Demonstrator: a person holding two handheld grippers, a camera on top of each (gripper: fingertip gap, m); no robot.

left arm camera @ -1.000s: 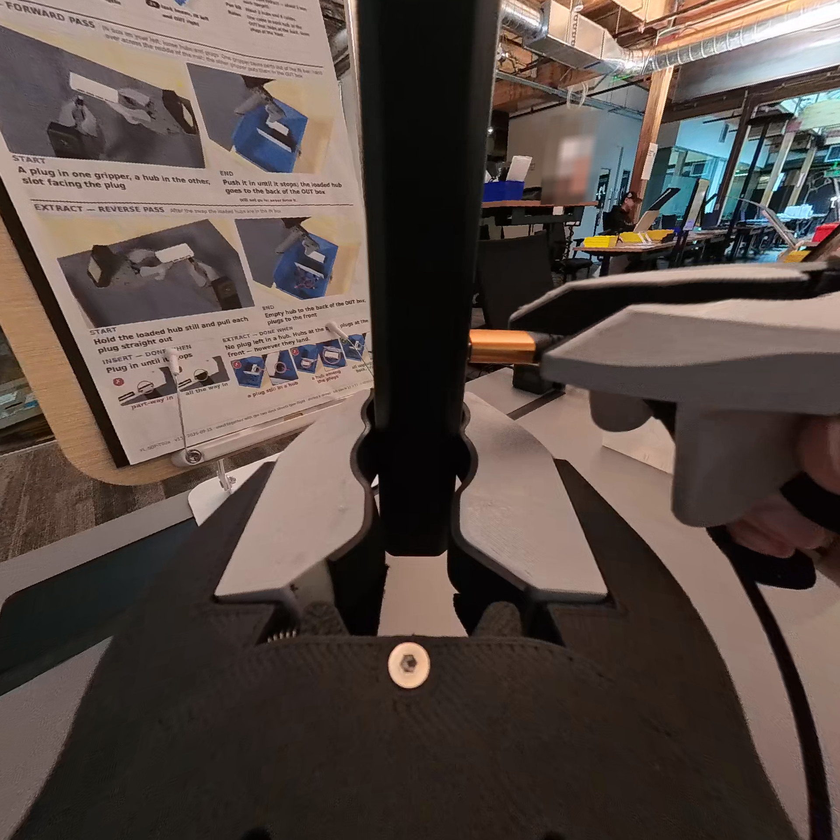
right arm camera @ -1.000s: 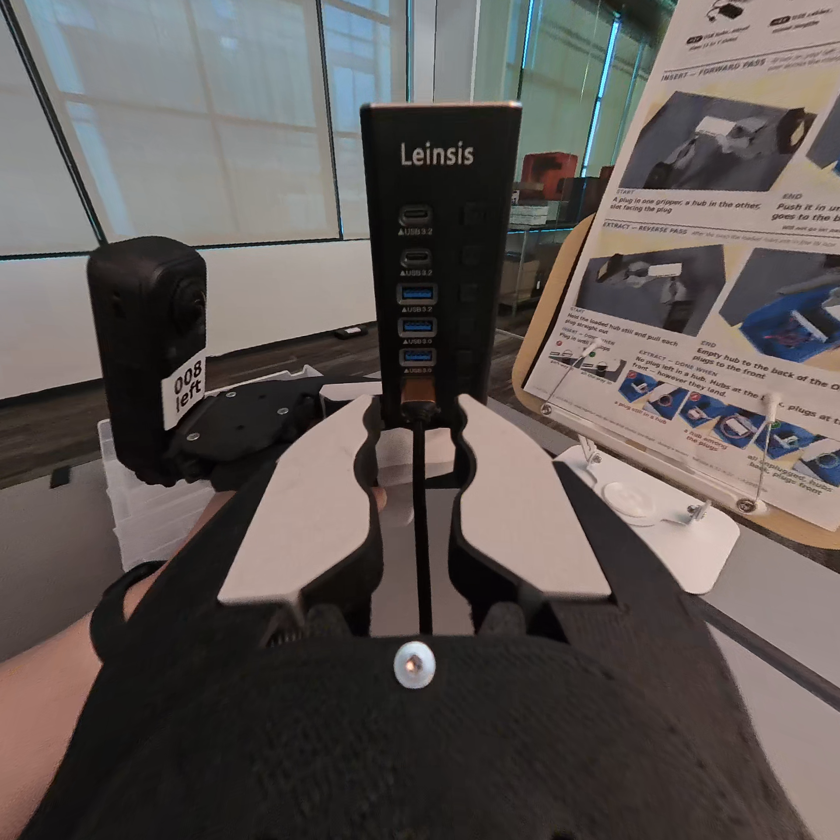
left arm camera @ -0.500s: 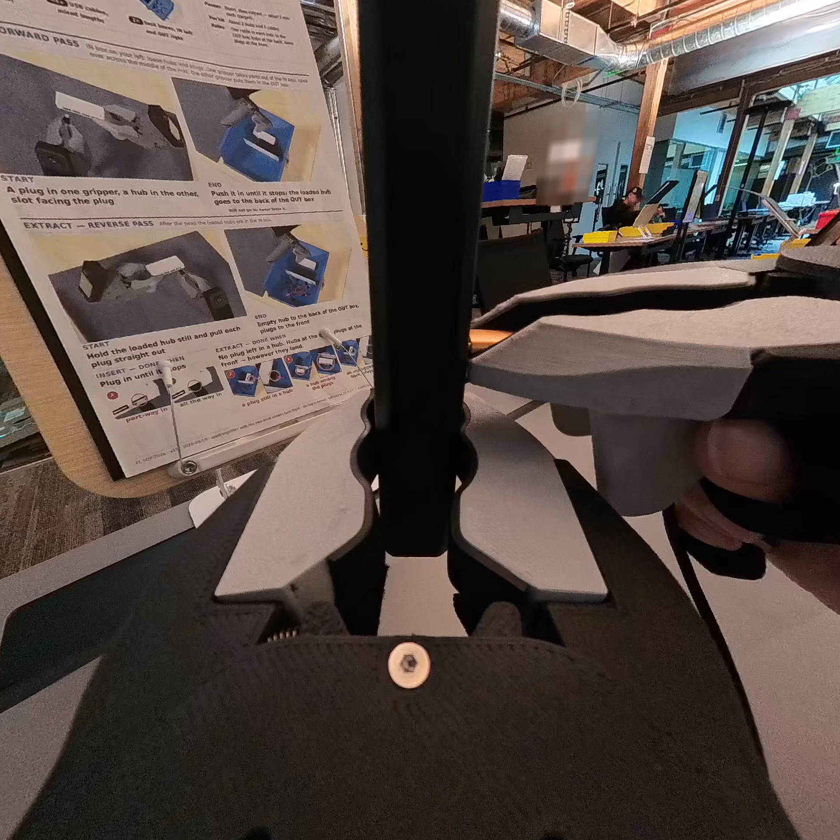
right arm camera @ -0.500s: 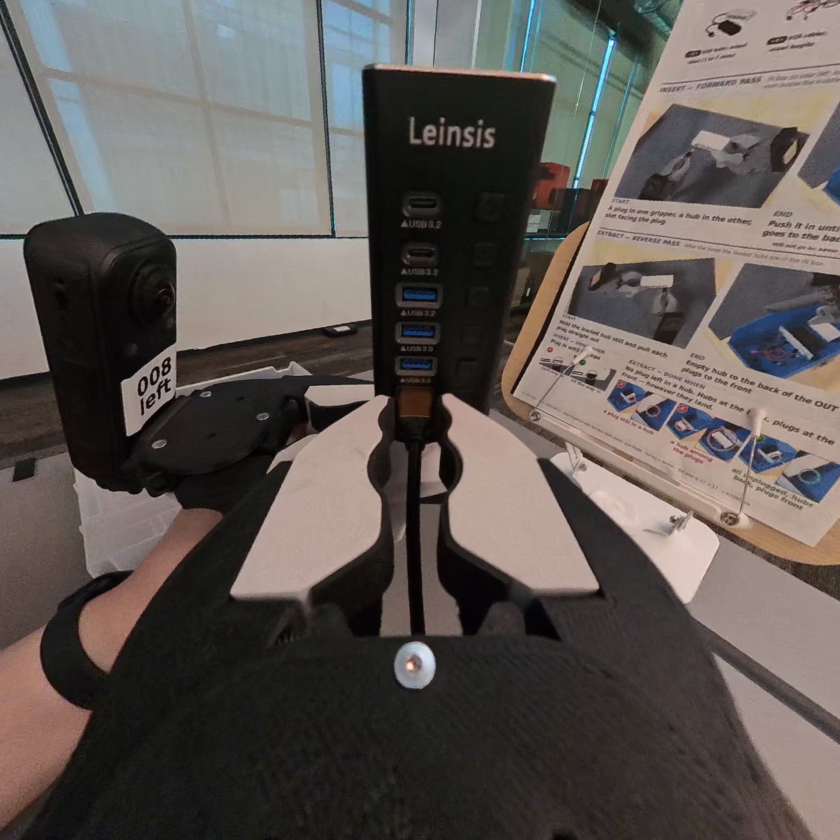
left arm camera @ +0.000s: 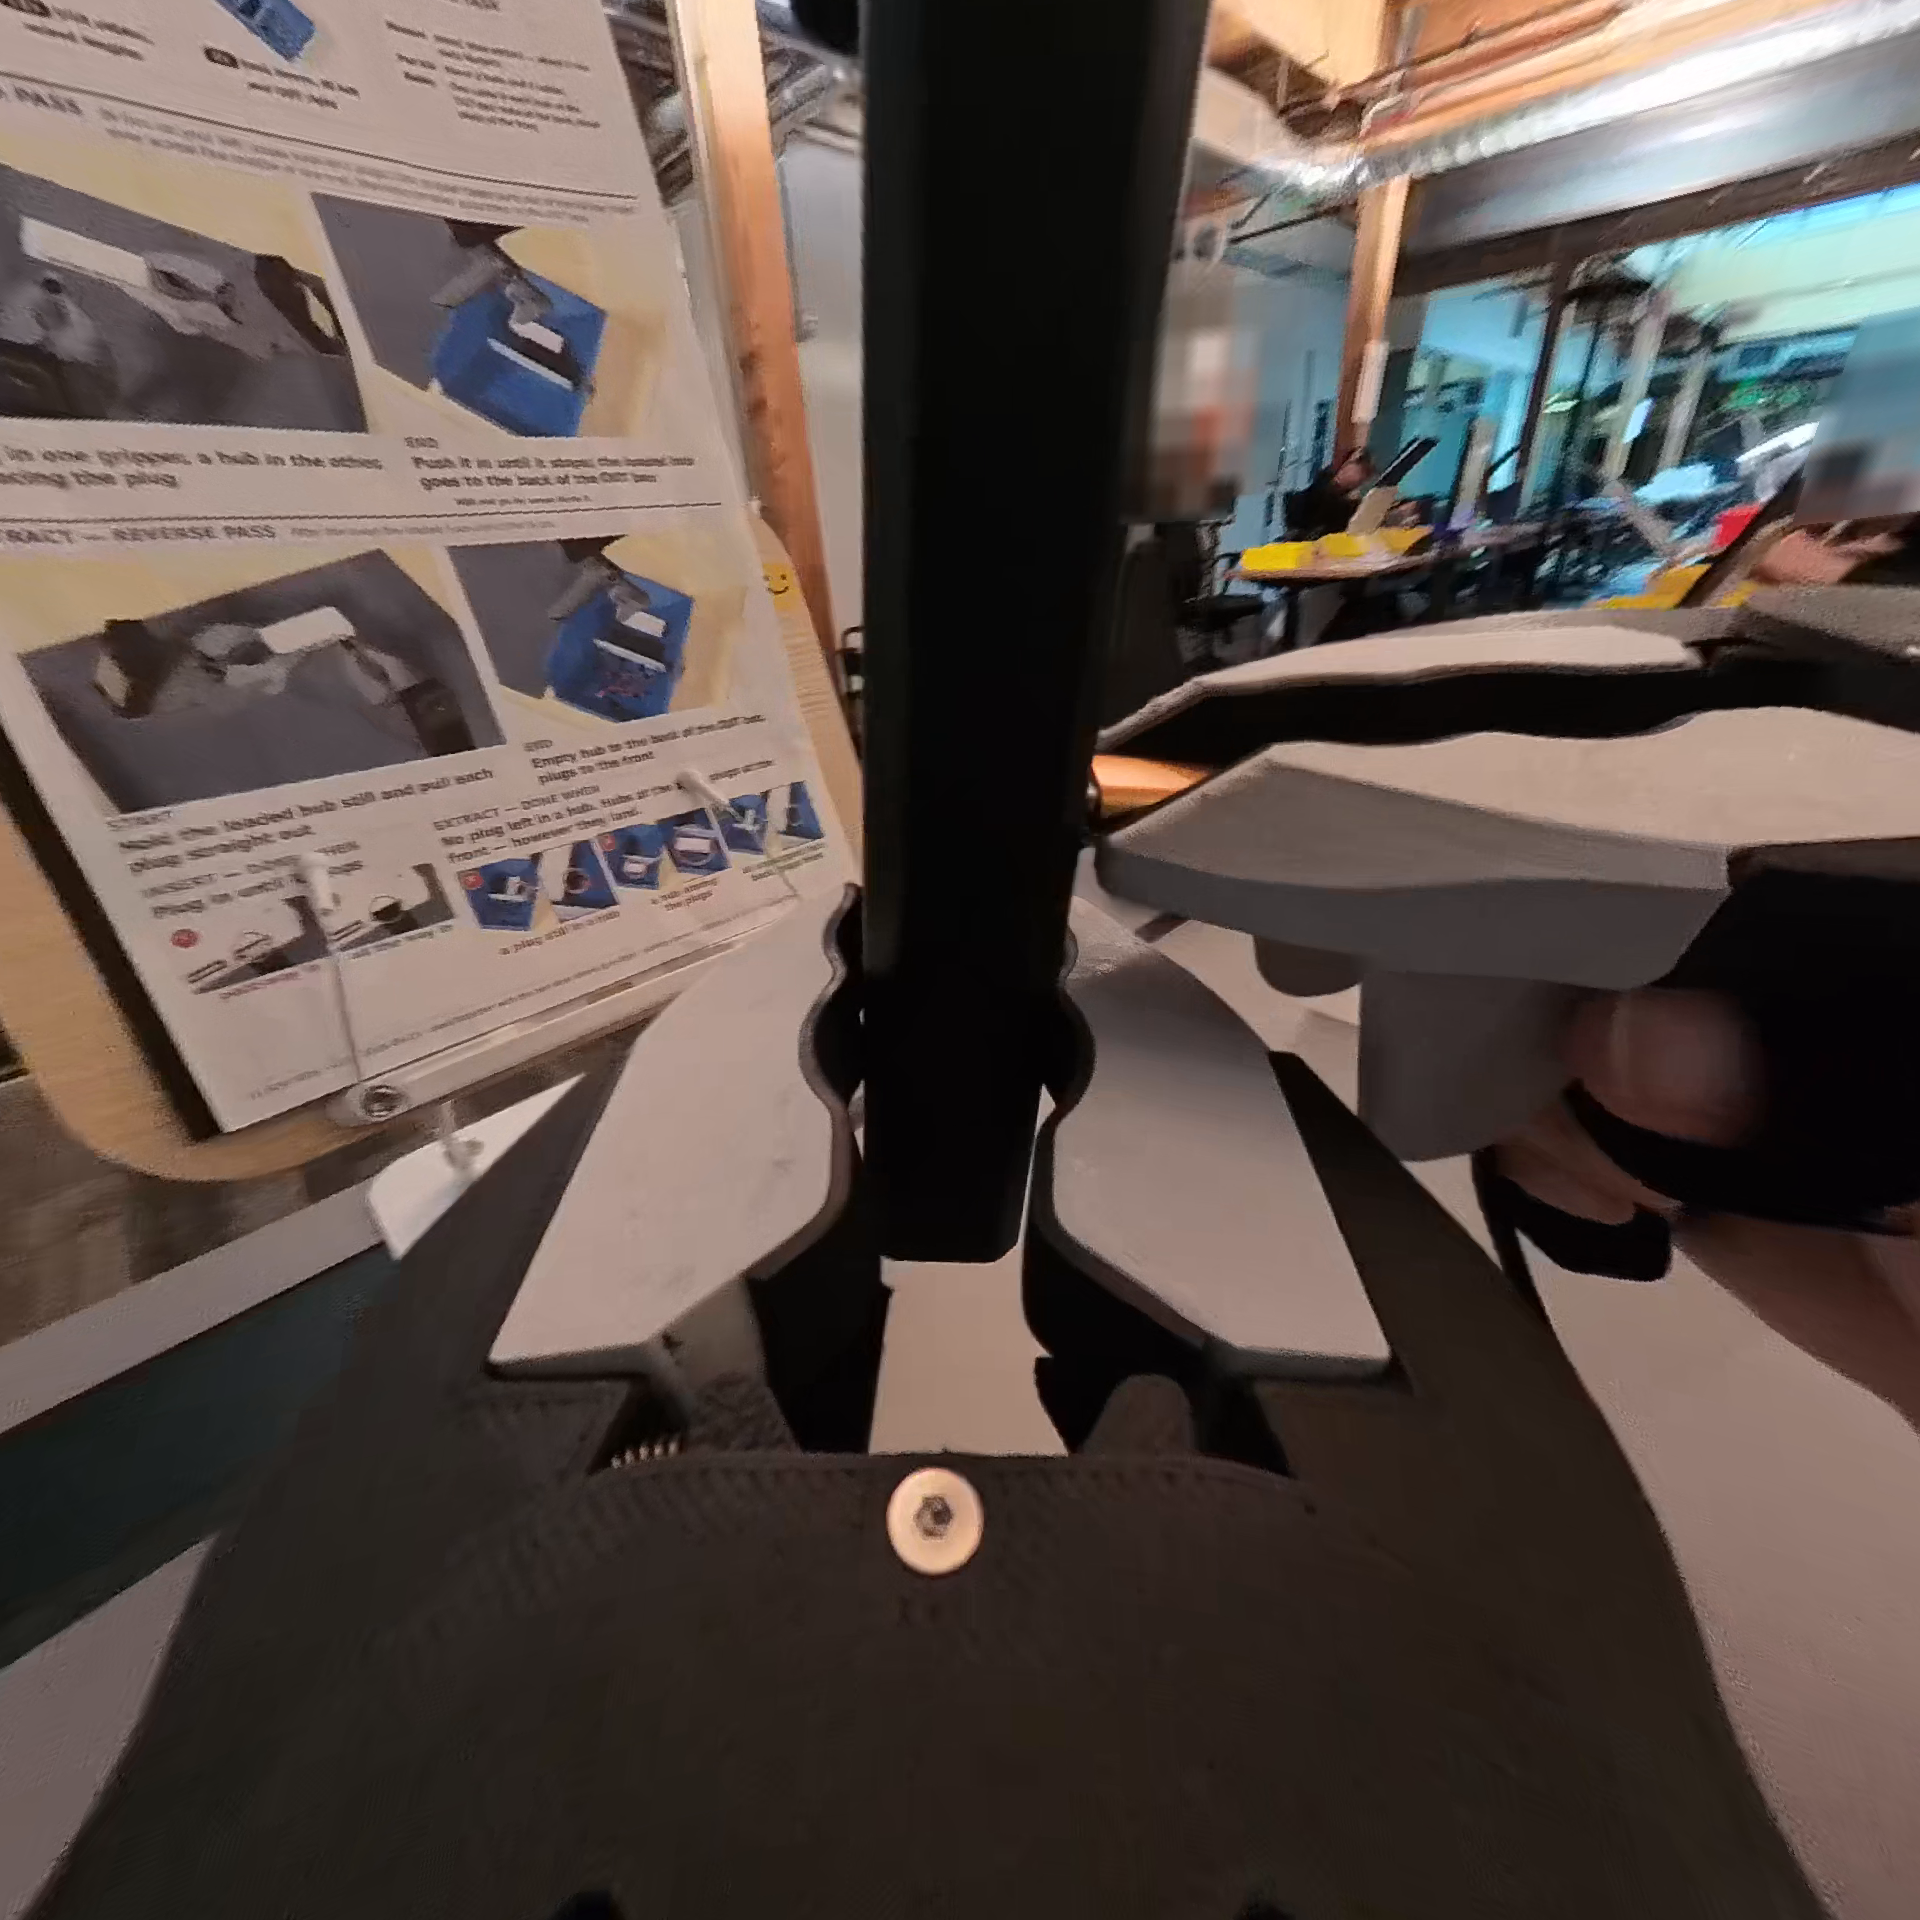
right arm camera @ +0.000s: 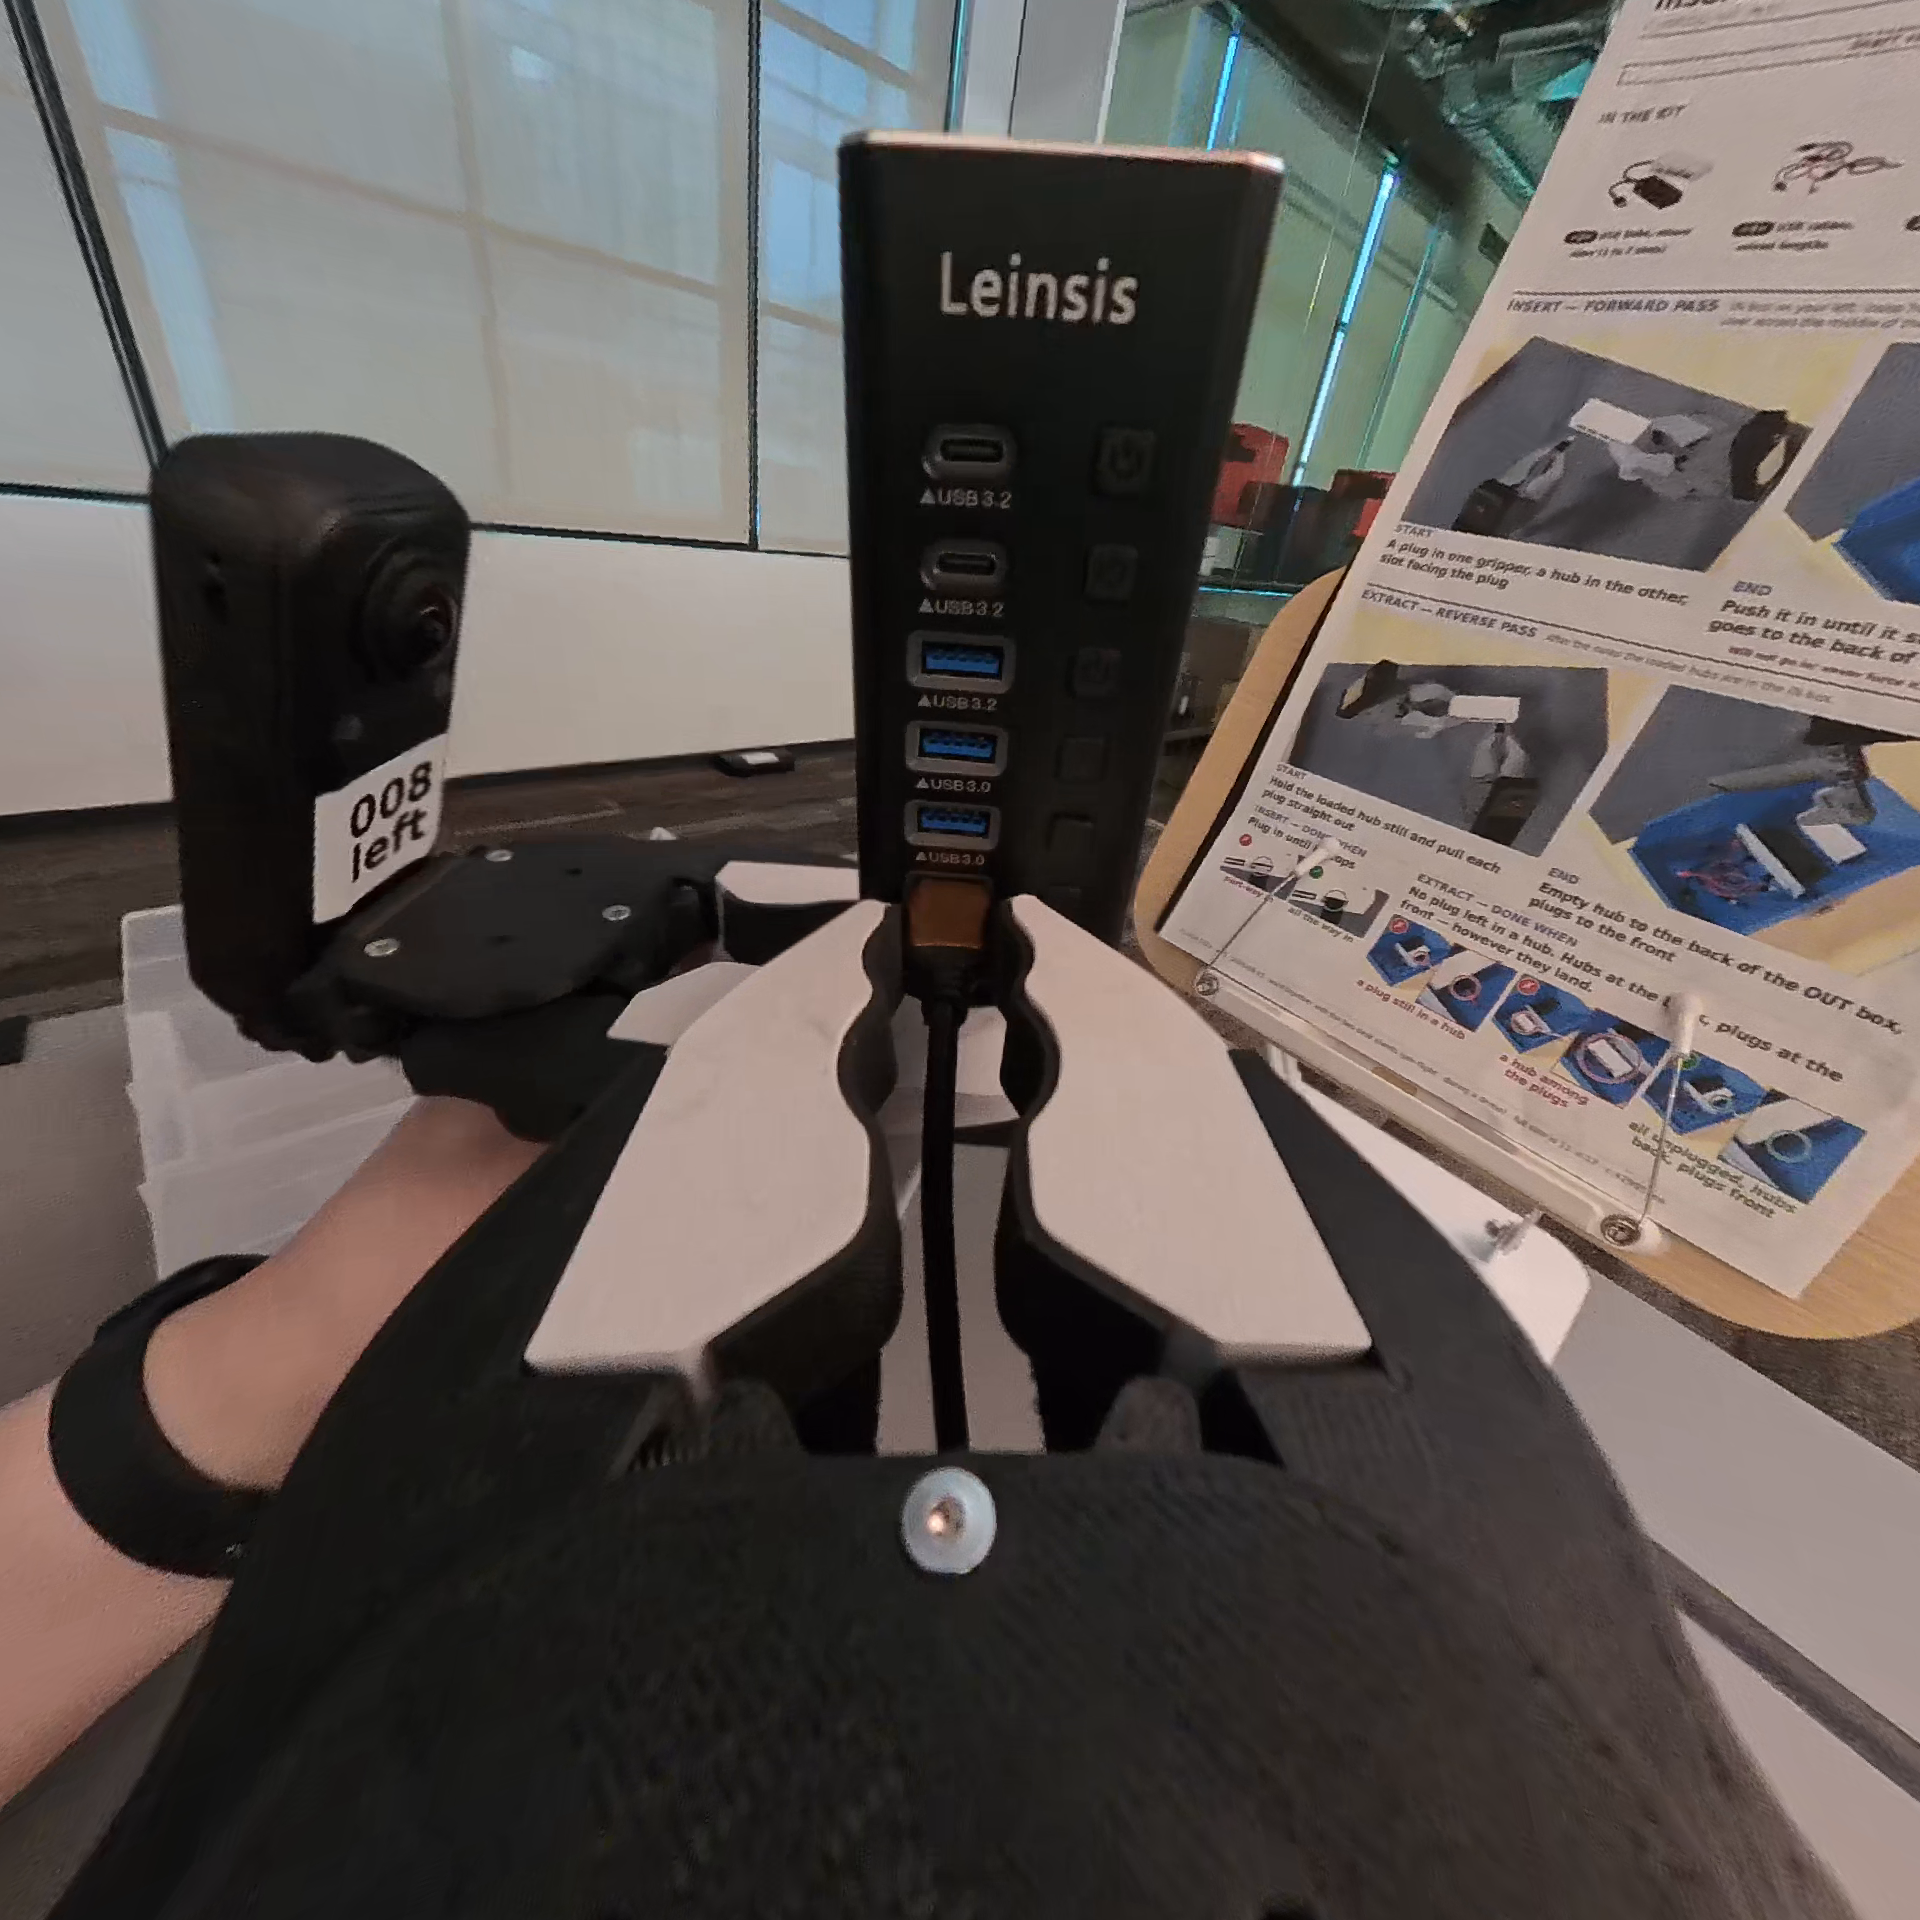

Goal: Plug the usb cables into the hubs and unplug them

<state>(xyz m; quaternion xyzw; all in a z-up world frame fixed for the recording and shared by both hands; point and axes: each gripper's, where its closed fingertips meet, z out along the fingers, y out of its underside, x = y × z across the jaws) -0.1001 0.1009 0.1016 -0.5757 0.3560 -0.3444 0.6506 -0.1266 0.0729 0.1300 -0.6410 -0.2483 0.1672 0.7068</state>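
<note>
A tall black USB hub (left arm camera: 997, 520) stands upright in my left gripper (left arm camera: 951, 997), which is shut on its lower end. In the right wrist view the hub's port face (right arm camera: 1049, 540) shows a column of several ports. My right gripper (right arm camera: 945, 935) is shut on a gold-coloured USB plug (right arm camera: 943, 914) with a black cable (right arm camera: 945, 1247). The plug meets the hub's lowest port, right at the hub face. In the left wrist view the right gripper (left arm camera: 1101, 800) comes in from the right, its tips against the hub's side, with the gold plug (left arm camera: 1143, 774) between them.
An instruction sheet on a wooden stand (right arm camera: 1621, 727) leans at the right of the right wrist view and shows at the left in the left wrist view (left arm camera: 364, 623). A clear plastic bin (right arm camera: 208, 1101) sits behind the left hand. The grey tabletop (left arm camera: 1714, 1558) lies below. The tips of one gripper are about 4 cm away from the tips of the other.
The right gripper has pushed the gold plug toward and into the hub's lowest port; less of the plug shows now. The hub looms nearer in the right wrist view.
</note>
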